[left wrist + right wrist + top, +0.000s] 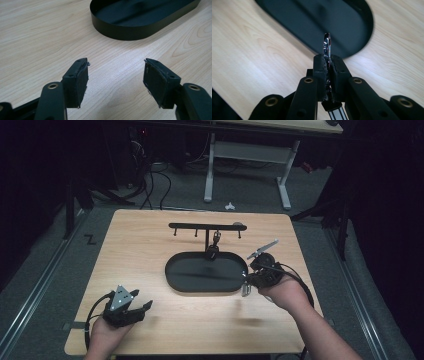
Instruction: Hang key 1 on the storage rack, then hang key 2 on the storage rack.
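Right, I have the right gripper [329, 65] clamped tight on a small metal key-like piece [327, 44], thin, shiny and seen edge-on between the pads; a dark tag with pale stripes pokes out below the jaws. In the high view this gripper [248, 282] hangs over the right end of the black oval tray [175, 279], toward the tabletop's right edge, with the silvery piece [245, 290] dangling beneath it. Behind the tray stands a black hook rack [206, 226] with one small item [216, 239] hanging from it.

My left gripper [116, 82] sits idle near the front left corner of the tabletop [145, 240], jaws parted wide with nothing between them, only bare wood.

I judge the piece light, stiff and slick: polished metal held on its flat faces, so it could pivot or slip if bumped. Gripping across the flats, close to the thicker tagged end, seems soundest, leaving the free tip clear to drop into the tray or meet a hook.
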The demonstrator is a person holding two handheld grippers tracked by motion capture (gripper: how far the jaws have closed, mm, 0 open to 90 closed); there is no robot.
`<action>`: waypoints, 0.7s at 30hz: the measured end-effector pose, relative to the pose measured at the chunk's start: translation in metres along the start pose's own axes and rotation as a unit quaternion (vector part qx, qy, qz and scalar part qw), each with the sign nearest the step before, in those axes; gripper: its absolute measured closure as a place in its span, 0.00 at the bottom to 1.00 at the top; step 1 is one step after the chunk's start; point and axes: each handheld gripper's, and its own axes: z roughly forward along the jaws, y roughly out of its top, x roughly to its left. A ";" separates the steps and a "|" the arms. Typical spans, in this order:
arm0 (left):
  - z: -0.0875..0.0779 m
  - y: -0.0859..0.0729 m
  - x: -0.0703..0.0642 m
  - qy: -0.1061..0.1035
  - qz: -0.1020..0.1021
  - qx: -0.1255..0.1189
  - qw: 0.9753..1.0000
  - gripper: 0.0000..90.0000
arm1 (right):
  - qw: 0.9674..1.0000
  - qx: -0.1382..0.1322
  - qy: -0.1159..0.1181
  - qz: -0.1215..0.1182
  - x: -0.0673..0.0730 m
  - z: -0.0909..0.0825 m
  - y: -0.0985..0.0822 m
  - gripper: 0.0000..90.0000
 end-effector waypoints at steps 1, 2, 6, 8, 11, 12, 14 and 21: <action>0.000 0.000 -0.001 0.001 0.000 0.000 1.000 0.41 | 1.000 0.000 -0.003 0.004 -0.004 -0.001 0.000 0.93; 0.000 0.000 -0.001 0.000 0.002 0.000 1.000 0.41 | 1.000 0.001 -0.005 0.006 -0.007 -0.002 -0.001 0.93; 0.000 0.001 -0.002 0.000 0.004 -0.004 1.000 0.41 | 1.000 0.005 -0.014 0.014 -0.017 -0.006 -0.001 0.93; 0.001 0.000 -0.003 -0.002 0.007 0.001 1.000 0.41 | 1.000 0.003 -0.013 0.017 -0.020 -0.007 0.000 0.93; -0.001 0.000 -0.002 -0.003 0.002 -0.003 1.000 0.41 | 1.000 0.004 -0.014 0.018 -0.025 -0.010 0.001 0.93; -0.001 0.000 -0.001 -0.003 0.002 -0.004 1.000 0.41 | 1.000 0.002 -0.014 0.021 -0.026 -0.010 0.002 0.93; -0.001 0.000 -0.001 -0.003 0.002 -0.002 1.000 0.41 | 1.000 0.005 -0.016 0.022 -0.028 -0.011 0.003 0.93; -0.005 -0.002 -0.001 -0.001 0.002 0.000 1.000 0.41 | 1.000 0.006 -0.016 0.026 -0.033 -0.011 0.006 0.93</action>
